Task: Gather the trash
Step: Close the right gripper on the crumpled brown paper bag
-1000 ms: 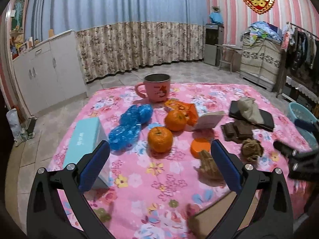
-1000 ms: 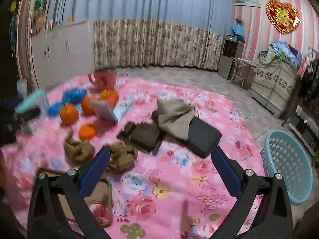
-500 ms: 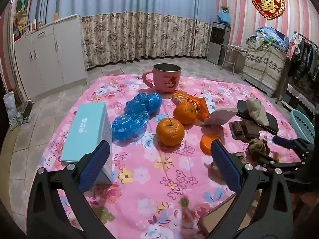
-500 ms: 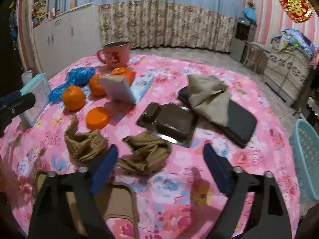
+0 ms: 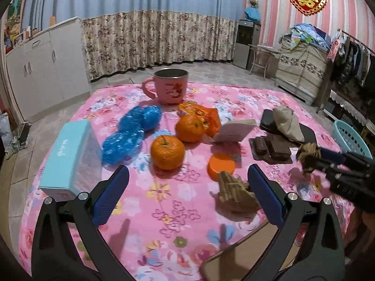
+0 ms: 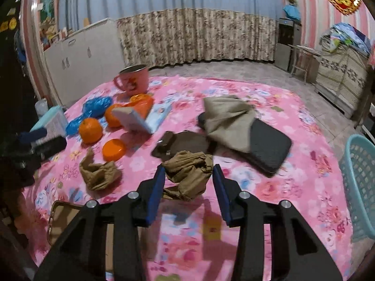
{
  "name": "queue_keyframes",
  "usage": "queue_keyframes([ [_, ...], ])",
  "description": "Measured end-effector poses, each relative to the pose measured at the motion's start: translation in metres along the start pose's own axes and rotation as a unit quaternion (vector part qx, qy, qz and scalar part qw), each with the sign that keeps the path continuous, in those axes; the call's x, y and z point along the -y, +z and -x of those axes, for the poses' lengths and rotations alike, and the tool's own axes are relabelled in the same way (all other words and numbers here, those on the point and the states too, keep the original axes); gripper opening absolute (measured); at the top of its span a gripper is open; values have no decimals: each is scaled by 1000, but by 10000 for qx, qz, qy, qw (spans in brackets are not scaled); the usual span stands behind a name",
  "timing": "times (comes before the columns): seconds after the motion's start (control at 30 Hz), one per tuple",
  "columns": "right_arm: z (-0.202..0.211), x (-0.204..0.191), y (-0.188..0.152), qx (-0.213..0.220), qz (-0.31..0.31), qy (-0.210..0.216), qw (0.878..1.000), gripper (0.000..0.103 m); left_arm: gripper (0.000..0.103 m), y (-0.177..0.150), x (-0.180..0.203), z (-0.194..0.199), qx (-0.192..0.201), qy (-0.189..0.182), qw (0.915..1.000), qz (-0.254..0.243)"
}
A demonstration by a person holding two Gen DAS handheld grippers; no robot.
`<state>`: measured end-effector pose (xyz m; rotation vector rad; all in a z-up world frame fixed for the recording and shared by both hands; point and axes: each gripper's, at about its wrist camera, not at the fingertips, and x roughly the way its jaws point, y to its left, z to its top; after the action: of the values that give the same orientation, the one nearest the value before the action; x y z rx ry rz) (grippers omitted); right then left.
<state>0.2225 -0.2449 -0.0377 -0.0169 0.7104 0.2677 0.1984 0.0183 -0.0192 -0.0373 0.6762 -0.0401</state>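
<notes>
Surface: pink floral cloth [image 6: 269, 98], cluttered; landmark for places is the mug [image 5: 171, 86] at its far side.
Room: tiled floor, patterned curtain [image 5: 159, 37] behind mug, white cabinets [image 5: 44, 70] to its left, striped pink wall to its right.
Near mug: blue plastic [image 5: 131, 135], two oranges [image 5: 167, 151], orange lid [image 5: 221, 169], teal box [image 5: 70, 159] toward the camera and left.
Right gripper [image 6: 188, 175]: jaws closing, partly narrowed, around a brown paper wad [image 6: 187, 171]; wad between pads, left pad seems at its edge, firm grip not clear.
Left gripper [image 5: 187, 194]: jaws spread wide, holding nothing, above cloth; second wad [image 5: 235, 194] just inside its right finger, apart from it.
Basket [image 6: 358, 182]: teal, off the cloth's right edge, far from mug.
Edges: phone case [image 6: 62, 220] at near edge, below the wads.
Open room: bare cloth nearest the camera in both views, and between dark pouch [image 6: 267, 147] and basket.
</notes>
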Motion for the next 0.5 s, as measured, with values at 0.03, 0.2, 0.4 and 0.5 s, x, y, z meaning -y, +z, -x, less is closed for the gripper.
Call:
queue_keyframes([
  [0.03, 4, 8, 1, 54, -60, -78, 9999, 42, 98, -1, 5, -1, -29, -51, 10000, -14],
  [0.2, 15, 41, 4, 151, -390, -263, 9988, 42, 98, -5, 27, -10, -248, -371, 9990, -74],
  [0.4, 24, 62, -6, 150, -537, -354, 9978, 42, 92, -11, 49, -23, -528, -560, 9969, -140],
  [0.5, 28, 69, -11, 145, -604, -347, 9975, 42, 77, -14, 52, -28, -649, -629, 9958, -119],
])
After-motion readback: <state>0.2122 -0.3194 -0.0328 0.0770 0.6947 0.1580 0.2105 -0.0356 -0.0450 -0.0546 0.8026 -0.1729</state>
